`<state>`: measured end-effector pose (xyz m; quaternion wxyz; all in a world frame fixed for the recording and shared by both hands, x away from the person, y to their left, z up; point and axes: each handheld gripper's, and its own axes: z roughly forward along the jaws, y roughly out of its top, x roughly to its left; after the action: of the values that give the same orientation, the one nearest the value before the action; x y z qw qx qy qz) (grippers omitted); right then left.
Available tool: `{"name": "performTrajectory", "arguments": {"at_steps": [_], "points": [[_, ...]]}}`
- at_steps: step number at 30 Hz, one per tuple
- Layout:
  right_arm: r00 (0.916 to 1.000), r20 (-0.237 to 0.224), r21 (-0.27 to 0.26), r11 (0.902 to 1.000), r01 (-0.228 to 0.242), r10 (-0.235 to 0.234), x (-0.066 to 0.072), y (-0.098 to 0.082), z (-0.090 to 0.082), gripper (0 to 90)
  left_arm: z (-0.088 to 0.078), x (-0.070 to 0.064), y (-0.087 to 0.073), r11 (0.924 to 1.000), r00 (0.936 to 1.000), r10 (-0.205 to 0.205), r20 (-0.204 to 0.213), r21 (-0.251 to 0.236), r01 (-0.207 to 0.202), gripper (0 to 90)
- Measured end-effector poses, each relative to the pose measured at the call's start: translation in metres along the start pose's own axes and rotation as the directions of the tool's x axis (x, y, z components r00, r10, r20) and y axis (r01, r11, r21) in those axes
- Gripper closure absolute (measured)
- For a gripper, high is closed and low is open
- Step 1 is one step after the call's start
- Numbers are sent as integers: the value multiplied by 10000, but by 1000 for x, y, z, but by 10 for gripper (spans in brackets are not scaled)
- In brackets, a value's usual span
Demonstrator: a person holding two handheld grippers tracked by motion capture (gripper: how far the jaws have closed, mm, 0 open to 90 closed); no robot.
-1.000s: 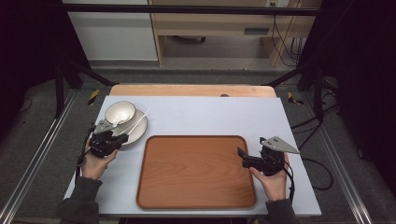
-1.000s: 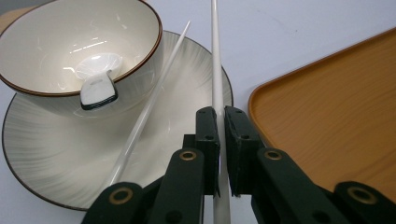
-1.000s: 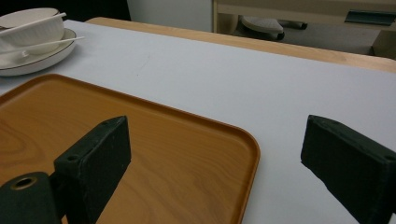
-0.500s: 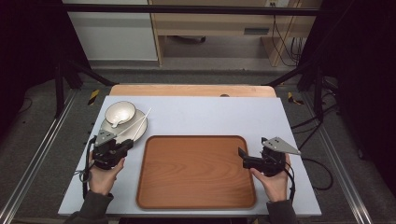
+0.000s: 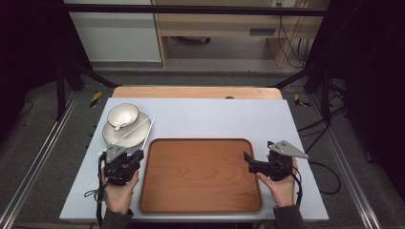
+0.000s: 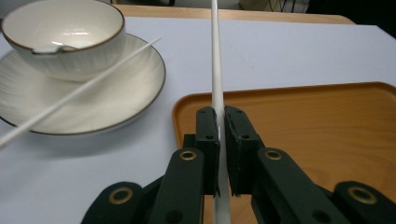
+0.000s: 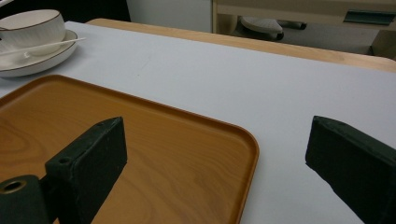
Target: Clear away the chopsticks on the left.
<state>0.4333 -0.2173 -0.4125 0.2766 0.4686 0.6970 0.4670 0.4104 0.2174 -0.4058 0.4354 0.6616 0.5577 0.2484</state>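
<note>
Near left: left tool (image 5: 136,156) in a hand (image 5: 117,193), jaws pinching a white chopstick (image 6: 217,84). Stick pointing away along the jaws, over the tray's (image 5: 200,207) left rim.

Near right: right tool (image 5: 248,161) in the other hand (image 5: 282,186), jaws spread wide, nothing between them, just beside the tray's right rim and aimed left across it.

Middle: wooden tray flat on the pale bench (image 5: 215,117), bare inside.

Farther left: plate (image 5: 114,136) on the bench, just beyond the left tool. Bowl (image 5: 122,115) on the plate's far part. Second chopstick (image 6: 79,91) lying slantwise across the plate, one end off its near rim, resting against the bowl's side. Something small and pale inside the bowl; too unclear to name.

Far: wooden edge (image 5: 191,92) beyond the bench's pale top.
</note>
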Motion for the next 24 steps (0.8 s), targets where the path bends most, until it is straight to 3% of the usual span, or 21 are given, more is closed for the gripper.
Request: {"name": "performTrajectory", "arguments": {"at_steps": [4,10,16,24], "points": [[10000,-12,65,10000,17,-17,0,0,1,56,-1,-7,-17,9990,9993,-350,-154,-268,345,845],[10000,-25,115,9999,-7,7,0,-1,2,57,3,-15,-40,9962,9960,-841,-305,-254,833,845],[10000,-37,188,9998,53,-52,1,-1,3,57,7,-18,-59,9951,9939,-961,-549,-265,947,845],[10000,-26,260,9996,85,-85,0,-1,4,57,19,-19,-70,9953,9933,-892,-737,300,916,845]]}}
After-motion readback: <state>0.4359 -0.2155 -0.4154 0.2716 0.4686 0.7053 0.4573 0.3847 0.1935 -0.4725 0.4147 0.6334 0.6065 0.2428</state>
